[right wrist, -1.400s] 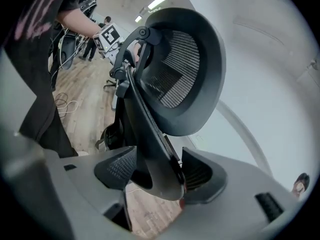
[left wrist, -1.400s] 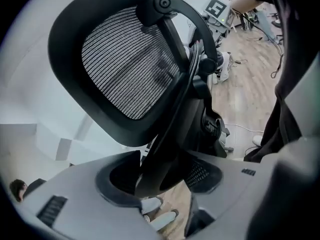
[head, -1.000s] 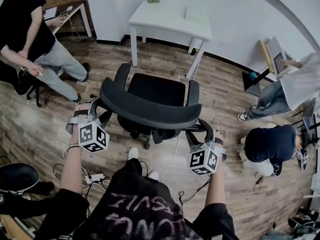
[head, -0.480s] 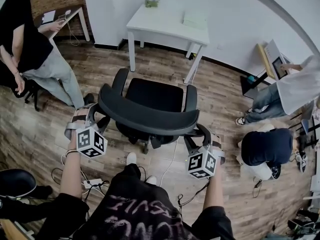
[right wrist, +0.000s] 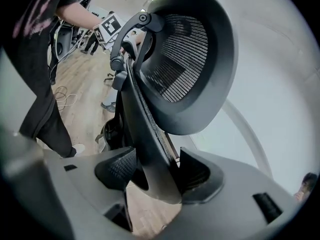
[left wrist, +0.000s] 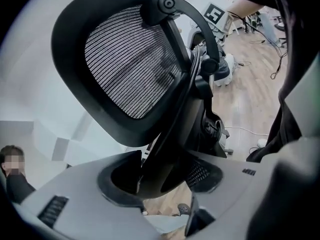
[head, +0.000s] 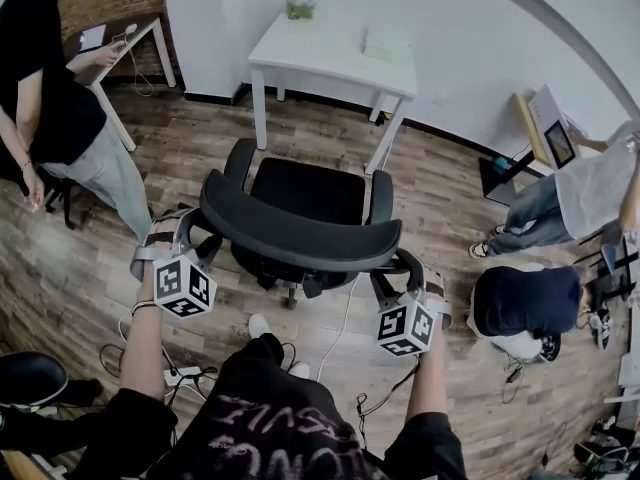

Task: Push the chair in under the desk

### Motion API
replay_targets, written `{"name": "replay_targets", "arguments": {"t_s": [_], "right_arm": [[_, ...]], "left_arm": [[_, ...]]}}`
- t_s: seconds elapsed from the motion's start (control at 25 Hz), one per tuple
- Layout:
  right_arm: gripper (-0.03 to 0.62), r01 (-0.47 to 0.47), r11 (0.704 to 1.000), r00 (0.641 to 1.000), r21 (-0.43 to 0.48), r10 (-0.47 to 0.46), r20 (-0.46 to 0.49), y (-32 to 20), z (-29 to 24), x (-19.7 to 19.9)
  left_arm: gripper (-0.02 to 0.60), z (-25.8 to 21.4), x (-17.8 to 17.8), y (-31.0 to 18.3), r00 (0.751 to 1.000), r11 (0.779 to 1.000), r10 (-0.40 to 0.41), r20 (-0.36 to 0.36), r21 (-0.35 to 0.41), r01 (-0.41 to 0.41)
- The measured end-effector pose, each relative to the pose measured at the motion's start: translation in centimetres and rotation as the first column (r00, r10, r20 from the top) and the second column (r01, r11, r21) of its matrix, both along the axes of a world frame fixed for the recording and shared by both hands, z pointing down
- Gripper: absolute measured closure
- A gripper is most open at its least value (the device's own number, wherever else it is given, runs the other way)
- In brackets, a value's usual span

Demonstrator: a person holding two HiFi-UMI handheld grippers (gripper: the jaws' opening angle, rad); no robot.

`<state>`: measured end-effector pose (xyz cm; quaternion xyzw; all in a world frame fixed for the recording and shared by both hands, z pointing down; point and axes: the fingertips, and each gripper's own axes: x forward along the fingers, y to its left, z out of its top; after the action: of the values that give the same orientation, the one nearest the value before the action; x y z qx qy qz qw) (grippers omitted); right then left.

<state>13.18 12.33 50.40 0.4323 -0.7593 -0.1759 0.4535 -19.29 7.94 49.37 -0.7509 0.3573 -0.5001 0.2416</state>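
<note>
1. Black mesh backrest (left wrist: 130,64) is clenched at either end by our left tongs (left wrist: 155,179) and right tongs (right wrist: 152,176), so we can push it evenly.
2. Our chair (head: 305,193) stands on the floor facing the white desk (head: 320,48), well short of its front edge.

We take this for a shared office workroom: an office chair (head: 305,193), a white surface (head: 320,56) by the wall, plank floor (head: 440,198), loose cables (head: 340,323), people (head: 50,98) around.
</note>
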Motion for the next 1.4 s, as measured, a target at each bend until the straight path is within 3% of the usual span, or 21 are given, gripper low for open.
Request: {"name": "replay_targets", "arguments": {"t_s": [0.48,1.08,1.4], "right_arm": [[0.319,-0.026,1.0,1.0,0.003,0.026,-0.008,-7.0,-0.1,0.6],[0.319,-0.078,0.997,0.997,-0.013,0.077,-0.021,-15.2,0.3,2.2],[0.319,-0.055,0.999,0.998,-0.004,0.055,-0.021,-20.3,0.3,3.7]], "left_arm": [[0.334,-0.2,0.6,-7.3,1.0,1.0,0.026,-0.008,0.016,-0.026],[0.341,0.1,2.1,-15.7,0.996,0.996,0.088,-0.001,-0.015,-0.088],[0.341,0.1,3.6,-20.4,0.998,0.998,0.06,0.003,-0.018,-0.06]]}}
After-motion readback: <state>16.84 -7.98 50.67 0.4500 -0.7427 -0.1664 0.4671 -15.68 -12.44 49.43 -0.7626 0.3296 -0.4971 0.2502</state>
